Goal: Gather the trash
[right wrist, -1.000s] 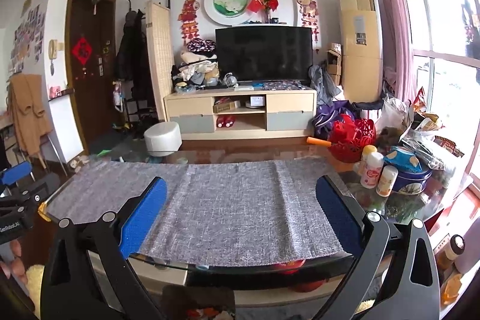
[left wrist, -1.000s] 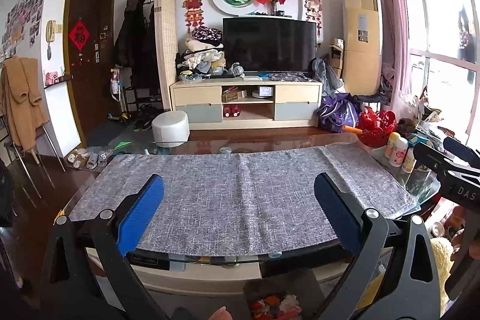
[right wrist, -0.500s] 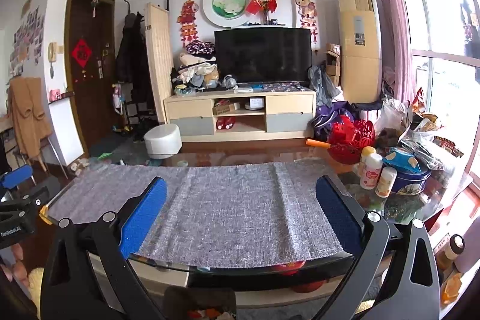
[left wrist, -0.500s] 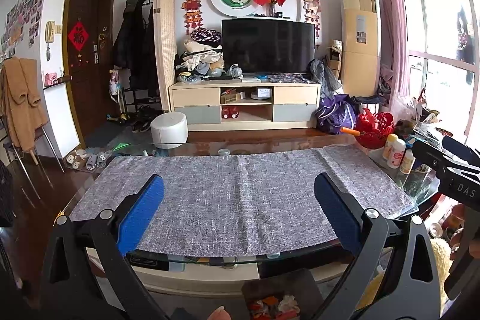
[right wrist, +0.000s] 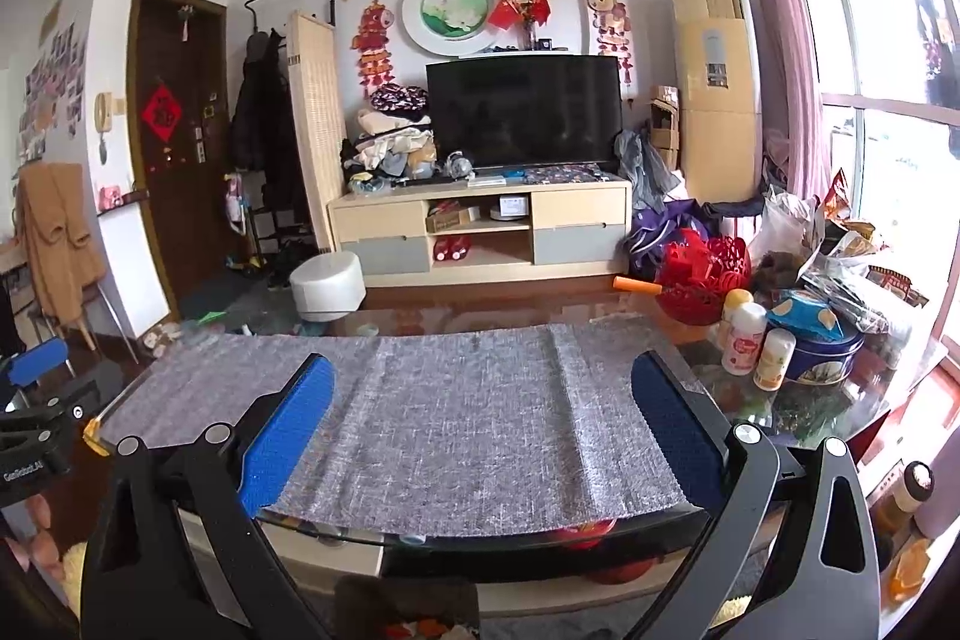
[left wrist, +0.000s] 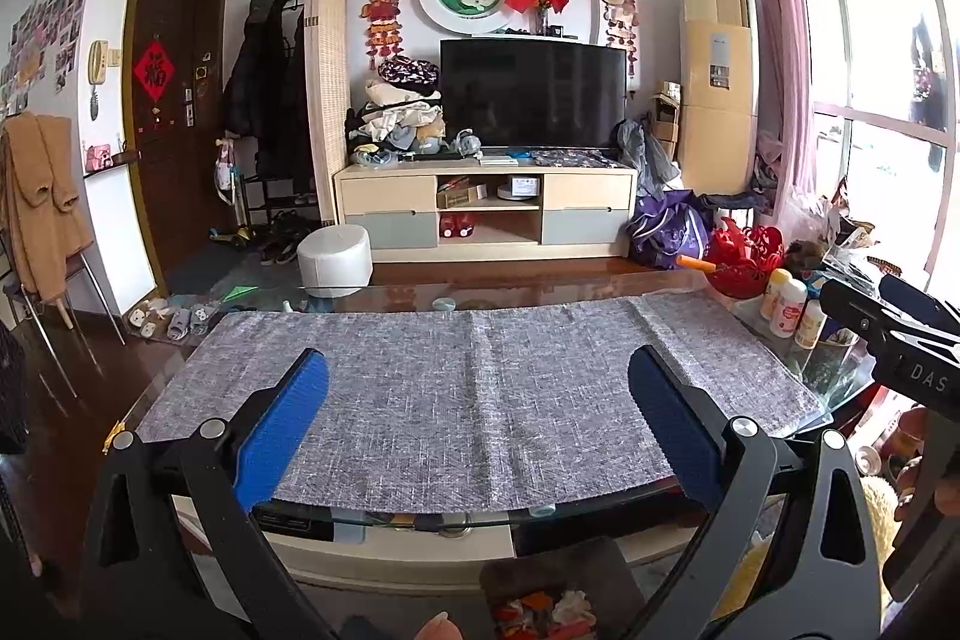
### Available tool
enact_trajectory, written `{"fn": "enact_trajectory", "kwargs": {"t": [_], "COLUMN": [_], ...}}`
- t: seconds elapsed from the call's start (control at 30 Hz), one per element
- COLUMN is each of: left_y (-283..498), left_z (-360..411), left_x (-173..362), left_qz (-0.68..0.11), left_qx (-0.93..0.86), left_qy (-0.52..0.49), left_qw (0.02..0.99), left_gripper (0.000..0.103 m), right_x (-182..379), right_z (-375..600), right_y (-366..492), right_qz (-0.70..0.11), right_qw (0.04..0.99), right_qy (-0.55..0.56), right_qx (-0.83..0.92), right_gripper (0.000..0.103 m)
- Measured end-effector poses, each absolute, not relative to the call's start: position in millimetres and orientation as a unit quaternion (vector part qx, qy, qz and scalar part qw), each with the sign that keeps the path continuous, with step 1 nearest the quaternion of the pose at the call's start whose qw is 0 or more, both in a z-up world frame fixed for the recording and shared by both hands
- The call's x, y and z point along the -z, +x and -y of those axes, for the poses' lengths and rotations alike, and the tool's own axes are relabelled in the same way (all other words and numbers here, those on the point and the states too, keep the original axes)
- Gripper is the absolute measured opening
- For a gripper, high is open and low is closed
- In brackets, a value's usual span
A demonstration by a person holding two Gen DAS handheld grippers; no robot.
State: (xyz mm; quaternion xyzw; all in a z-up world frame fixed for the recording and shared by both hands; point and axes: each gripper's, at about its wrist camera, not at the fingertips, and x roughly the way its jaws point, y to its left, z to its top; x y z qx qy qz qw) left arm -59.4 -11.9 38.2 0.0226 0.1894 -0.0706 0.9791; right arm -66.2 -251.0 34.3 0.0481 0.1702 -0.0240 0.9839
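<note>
My left gripper (left wrist: 477, 370) is open and empty, held above the near edge of a glass table covered by a grey cloth (left wrist: 468, 388). My right gripper (right wrist: 483, 376) is open and empty over the same cloth (right wrist: 456, 400). The right gripper also shows at the right edge of the left wrist view (left wrist: 888, 334), and the left gripper at the left edge of the right wrist view (right wrist: 36, 400). No loose trash shows on the cloth. Crumpled bags and wrappers (right wrist: 840, 244) are piled at the table's right end.
White bottles (right wrist: 747, 340), a blue tin (right wrist: 822, 352) and a red basket (right wrist: 702, 274) stand at the table's right end. A white round stool (right wrist: 327, 289) and a TV cabinet (right wrist: 480, 232) lie beyond. A box of small colourful items (left wrist: 546, 604) sits below the table edge.
Both grippers have risen slightly and drawn back a little, so the cloth sits lower in view. Both stay open and empty.
</note>
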Motion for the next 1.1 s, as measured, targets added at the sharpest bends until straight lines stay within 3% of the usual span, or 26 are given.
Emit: {"fn": "enact_trajectory", "kwargs": {"t": [1.1], "left_y": [-61.9], "left_z": [14.0], "left_x": [-37.9], "left_qz": [-0.188], "left_qx": [0.071], "left_qy": [0.021], "left_qw": [0.979], "left_gripper": [0.095], "right_x": [-35.8], "right_z": [246.0], "right_y": [-69.9], "right_qz": [-0.167], "right_qw": [0.983], "right_qy": [0.062], "right_qx": [0.03], "right_gripper": [0.1]}}
